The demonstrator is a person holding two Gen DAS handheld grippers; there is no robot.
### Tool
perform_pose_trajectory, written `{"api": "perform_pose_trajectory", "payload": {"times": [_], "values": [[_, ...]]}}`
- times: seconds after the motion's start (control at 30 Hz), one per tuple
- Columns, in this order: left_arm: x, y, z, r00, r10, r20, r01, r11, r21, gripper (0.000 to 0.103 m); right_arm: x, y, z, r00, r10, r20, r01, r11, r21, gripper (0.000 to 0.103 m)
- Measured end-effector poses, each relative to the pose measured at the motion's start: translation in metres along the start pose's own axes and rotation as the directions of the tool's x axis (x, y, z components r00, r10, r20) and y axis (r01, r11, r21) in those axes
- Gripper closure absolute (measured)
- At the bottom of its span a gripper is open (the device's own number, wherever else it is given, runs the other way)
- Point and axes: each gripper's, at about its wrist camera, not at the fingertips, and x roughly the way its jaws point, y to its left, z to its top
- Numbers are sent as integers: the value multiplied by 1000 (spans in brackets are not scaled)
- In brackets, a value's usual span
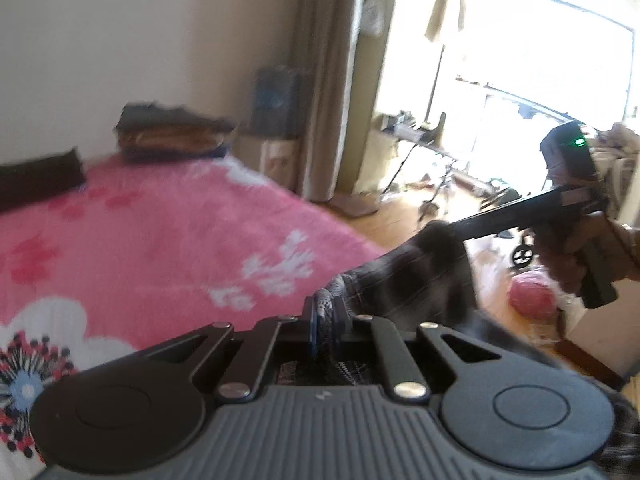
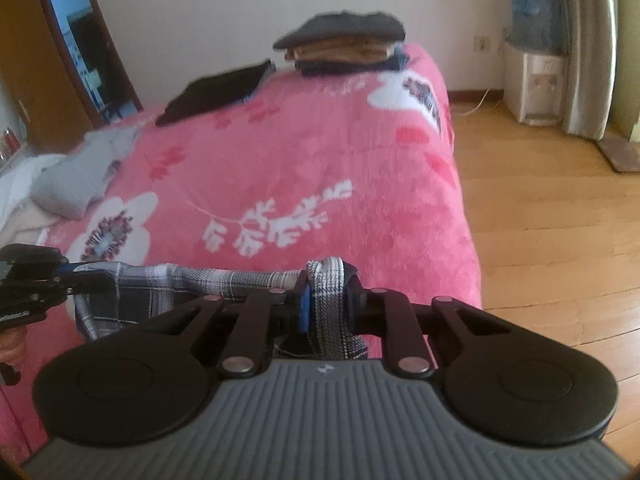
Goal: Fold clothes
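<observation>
Grey-and-white plaid fabric garment (image 2: 240, 280) hangs stretched between left tongs (image 1: 326, 320) and right tongs (image 2: 326, 300), each clamped on an edge. Held taut above the pink floral fleece-covered bed (image 2: 300, 160), it can likely be laid flat for folding.

A home bedroom: pink floral bed (image 2: 304, 168), curtains (image 1: 332, 80), wood floor (image 2: 560, 216).

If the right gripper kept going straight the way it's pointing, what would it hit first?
Probably the pink blanket on the bed. The right gripper, shut on the plaid garment, angles down toward it; the folded stack lies farther off.
</observation>
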Motion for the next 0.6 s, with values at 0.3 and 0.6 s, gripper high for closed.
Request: {"api": "perform_pose_trajectory", "payload": {"times": [0.3,0.6], "values": [[-75,-67,3,983,-171,70,163,981,105,95,-108,21,-35,986,-2,165,-10,998,67,89],[-122,-142,-34,900,-432,-58,431,862,267,95,-217,42,-122,961,-29,275,-16,987,161,89]]}}
